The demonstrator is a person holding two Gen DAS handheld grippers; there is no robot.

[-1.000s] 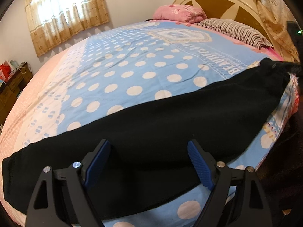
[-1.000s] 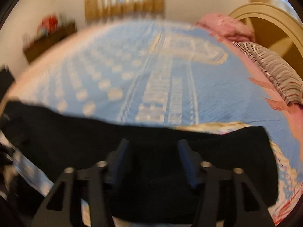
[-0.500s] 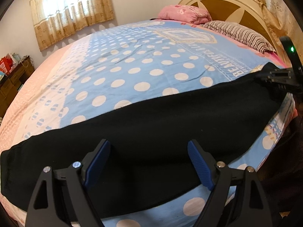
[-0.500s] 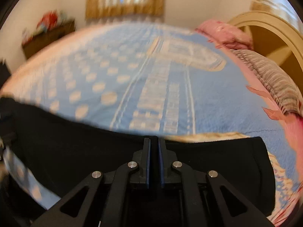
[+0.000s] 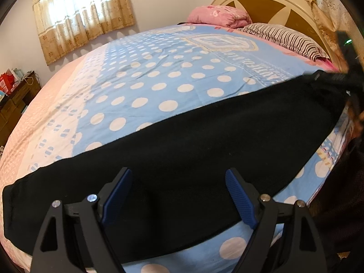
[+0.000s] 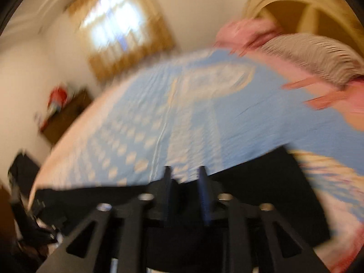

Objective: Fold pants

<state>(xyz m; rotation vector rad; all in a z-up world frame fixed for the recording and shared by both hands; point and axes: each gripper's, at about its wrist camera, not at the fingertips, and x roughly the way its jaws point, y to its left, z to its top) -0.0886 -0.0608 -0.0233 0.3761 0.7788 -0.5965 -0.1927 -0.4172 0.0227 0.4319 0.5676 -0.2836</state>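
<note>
Black pants (image 5: 204,147) lie stretched out in a long band across the near edge of a polka-dot blue bedspread (image 5: 159,79). My left gripper (image 5: 178,173) hovers open over the middle of the band, with its blue pads (image 5: 118,191) wide apart and off the cloth. My right gripper (image 6: 184,170) is at the pants' right end (image 6: 273,193), blurred by motion. Its jaws are opening, a narrow gap shows between them, and the pants' top edge runs across that gap. In the left wrist view the right gripper (image 5: 350,72) is a dark blur at the pants' far right corner.
A pink pillow (image 5: 218,16) and a striped pillow (image 5: 279,36) rest against the cream headboard (image 5: 273,2). A wooden dresser (image 5: 13,104) with clutter stands at the left wall. A curtained window (image 5: 79,16) is behind the bed.
The right gripper shut at the pants' right end half a second ago and now shows a gap again. It has lifted and rolled. The left gripper has kept still.
</note>
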